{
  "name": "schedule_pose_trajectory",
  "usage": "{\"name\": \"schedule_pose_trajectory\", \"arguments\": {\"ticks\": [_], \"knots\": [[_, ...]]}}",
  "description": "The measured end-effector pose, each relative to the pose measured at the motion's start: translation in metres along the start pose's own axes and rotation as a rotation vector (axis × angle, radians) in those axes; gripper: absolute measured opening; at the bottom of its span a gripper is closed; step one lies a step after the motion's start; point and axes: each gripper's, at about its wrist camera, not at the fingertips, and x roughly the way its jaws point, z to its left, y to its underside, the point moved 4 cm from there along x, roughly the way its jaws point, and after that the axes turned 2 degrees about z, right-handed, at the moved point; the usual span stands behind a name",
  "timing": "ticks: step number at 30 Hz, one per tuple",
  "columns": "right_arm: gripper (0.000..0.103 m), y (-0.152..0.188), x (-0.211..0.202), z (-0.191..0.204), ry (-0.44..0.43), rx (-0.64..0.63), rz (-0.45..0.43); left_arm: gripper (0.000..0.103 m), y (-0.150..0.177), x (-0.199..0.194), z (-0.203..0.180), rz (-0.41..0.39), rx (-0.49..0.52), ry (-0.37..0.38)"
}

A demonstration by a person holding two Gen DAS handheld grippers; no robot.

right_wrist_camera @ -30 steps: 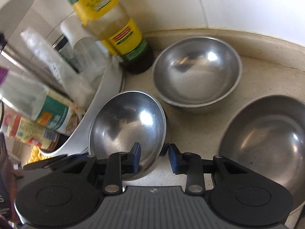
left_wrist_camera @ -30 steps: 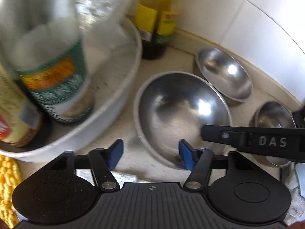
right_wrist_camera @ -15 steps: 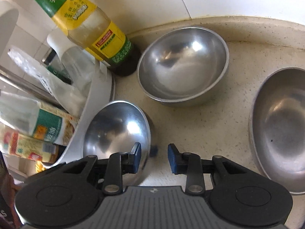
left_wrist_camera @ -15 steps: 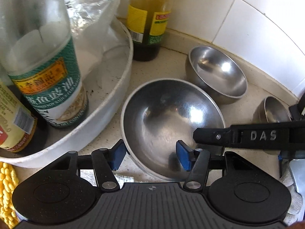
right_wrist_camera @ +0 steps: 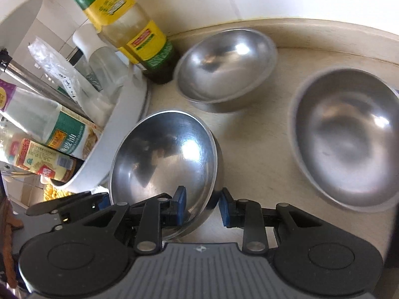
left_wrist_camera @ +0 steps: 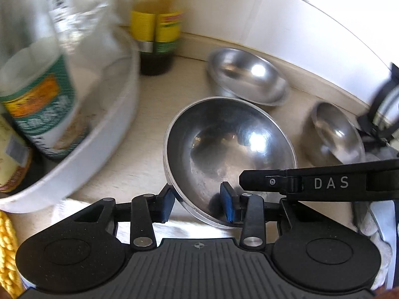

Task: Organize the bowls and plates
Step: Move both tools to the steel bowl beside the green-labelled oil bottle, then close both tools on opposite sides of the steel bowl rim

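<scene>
While "DAS" shows on the right gripper (left_wrist_camera: 321,183), green-labelled bottle (left_wrist_camera: 40,104) text blurs.

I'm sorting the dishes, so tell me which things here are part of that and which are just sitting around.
Job: near steel bowl, back steel bowl, right steel bowl.
Lying about: oil bottle, white basin, green-label bottle in the basin.

Steel bowl (left_wrist_camera: 229,154): polished metal, glossy, mirror highlights. Two further metal bowls (right_wrist_camera: 224,67), (right_wrist_camera: 346,137): brushed, duller sheen. Desk (right_wrist_camera: 261,149): beige, matt, finely speckled. Basin (left_wrist_camera: 99,137): white, smooth, semi-gloss plastic. Oil bottle (right_wrist_camera: 129,25): clear plastic, glossy printed label. Gripper body (left_wrist_camera: 197,269): black matt ribbed plastic; blue pads (left_wrist_camera: 228,204) matt.
</scene>
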Motion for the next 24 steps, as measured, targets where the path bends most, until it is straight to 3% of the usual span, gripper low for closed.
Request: {"name": "schedule_pose_trajectory", "arguments": {"ticks": [6,11,18,24], "knots": [[0.042,0.015,-0.006,-0.023,0.025,0.056,0.012,0.049,0.008,0.011,-0.024,0.049,0.061,0.043],[0.042,0.021,-0.019,-0.024,0.021,0.048,0.001,0.053,0.009,0.008,-0.025,0.045,0.091,0.036],[0.042,0.023,-0.046,-0.023,0.036,0.022,-0.027,0.060,0.010,-0.017,-0.023,0.013,0.121,-0.006],[0.042,-0.005,-0.070,-0.016,0.064,-0.018,-0.093,0.068,-0.013,-0.040,-0.032,-0.060,0.125,-0.028]]}}
